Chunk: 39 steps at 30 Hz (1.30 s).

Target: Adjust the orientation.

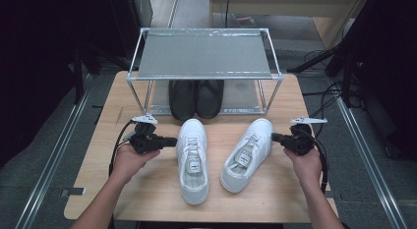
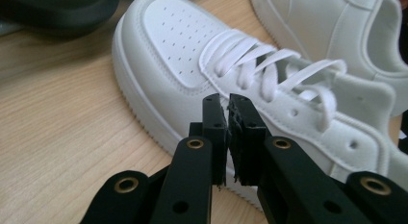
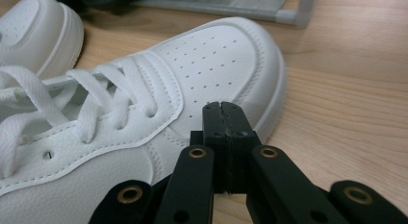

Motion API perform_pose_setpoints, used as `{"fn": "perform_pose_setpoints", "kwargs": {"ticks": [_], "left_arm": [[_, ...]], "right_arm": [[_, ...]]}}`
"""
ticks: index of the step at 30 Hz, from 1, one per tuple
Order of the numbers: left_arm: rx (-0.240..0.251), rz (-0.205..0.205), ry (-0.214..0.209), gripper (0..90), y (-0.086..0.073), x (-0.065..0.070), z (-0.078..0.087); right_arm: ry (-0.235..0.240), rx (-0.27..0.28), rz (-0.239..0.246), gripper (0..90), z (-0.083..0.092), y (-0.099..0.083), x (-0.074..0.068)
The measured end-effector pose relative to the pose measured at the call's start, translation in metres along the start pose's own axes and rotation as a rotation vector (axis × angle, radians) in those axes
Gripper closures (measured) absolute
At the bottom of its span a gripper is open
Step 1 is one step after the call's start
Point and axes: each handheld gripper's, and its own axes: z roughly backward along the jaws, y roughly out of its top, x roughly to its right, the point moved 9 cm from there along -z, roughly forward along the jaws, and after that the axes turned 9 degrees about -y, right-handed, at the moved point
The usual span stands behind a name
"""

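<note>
two white sneakers on the wooden table point(image 1: 147, 199), near the shoe rack point(image 1: 204, 57): left sneaker point(image 1: 193, 157), right sneaker point(image 1: 247, 153). left gripper point(image 1: 172, 141) just beside the left one, jaws nearly closed, holding nothing. right gripper point(image 1: 275, 137) beside the right one, jaws pressed together, empty.

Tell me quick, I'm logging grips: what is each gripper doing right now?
Left gripper: jaws all but shut, holding nothing, beside the left white sneaker.
Right gripper: jaws shut, empty, beside the right white sneaker.
</note>
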Motion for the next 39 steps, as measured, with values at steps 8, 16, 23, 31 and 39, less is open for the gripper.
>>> {"fn": "perform_pose_setpoints", "kwargs": {"ticks": [8, 16, 23, 31, 39], "left_arm": [[-0.011, 0.038, -0.009, 85.2, -0.006, -0.004, -0.004], [-0.032, 0.026, -0.010, 85.2, -0.008, -0.001, -0.009], [-0.026, 0.018, -0.010, 85.2, -0.007, 0.000, -0.006], [-0.012, -0.011, -0.023, 85.6, -0.005, 0.005, -0.006], [-0.017, 0.020, -0.013, 85.7, -0.014, -0.001, 0.001]], "right_arm": [[-0.044, 0.003, 0.070, 90.0, -0.004, 0.002, -0.006], [-0.033, 0.007, 0.092, 90.0, -0.011, 0.007, -0.016], [0.000, 0.010, 0.100, 90.0, -0.019, 0.013, -0.028], [0.018, 0.018, 0.125, 90.0, -0.025, 0.016, -0.043], [0.076, 0.013, 0.152, 90.0, -0.009, 0.013, -0.049]]}}
